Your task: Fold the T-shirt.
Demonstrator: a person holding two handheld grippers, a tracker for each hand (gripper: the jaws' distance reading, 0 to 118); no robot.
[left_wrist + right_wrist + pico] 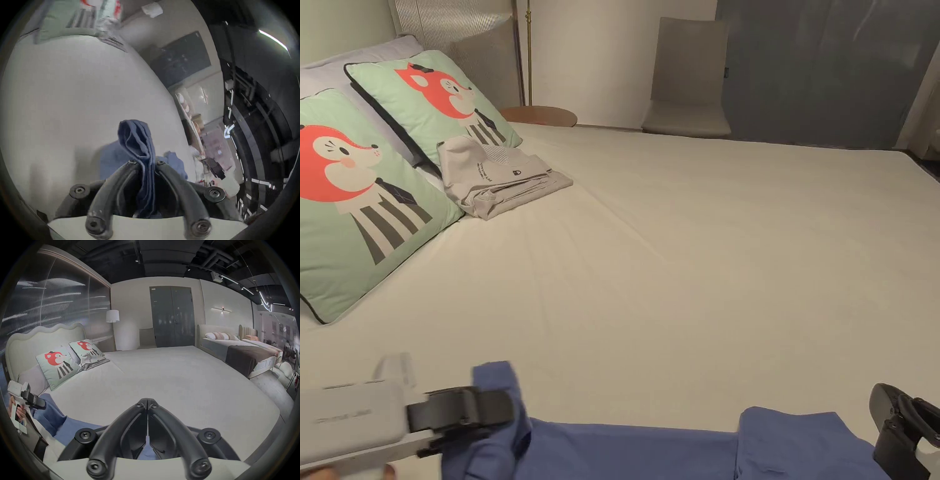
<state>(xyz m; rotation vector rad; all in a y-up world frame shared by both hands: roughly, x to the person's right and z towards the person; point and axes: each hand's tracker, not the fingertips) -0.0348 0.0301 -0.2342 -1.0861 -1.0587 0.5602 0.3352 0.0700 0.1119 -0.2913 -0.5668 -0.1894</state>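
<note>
Bed [687, 250], pale sheet: blue T-shirt [650, 447] along near edge, long axis left–right. My left gripper [146, 164] pinches bunched cloth at the left end; right gripper [147, 404] jaws together, empty, nearer the right end.

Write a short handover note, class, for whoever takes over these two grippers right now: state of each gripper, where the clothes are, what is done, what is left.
Left gripper: shut on a bunched part of the blue T-shirt, lifted off the bed.
Right gripper: jaws closed with tips together; blue cloth shows low between them, but whether it is pinched cannot be told.
The blue T-shirt lies along the near edge of the bed, between the two grippers, still unfolded.
Done: a grey folded garment already rests by the fox pillows.
Left: probably spread the blue T-shirt flat on the bed, then fold it.
</note>
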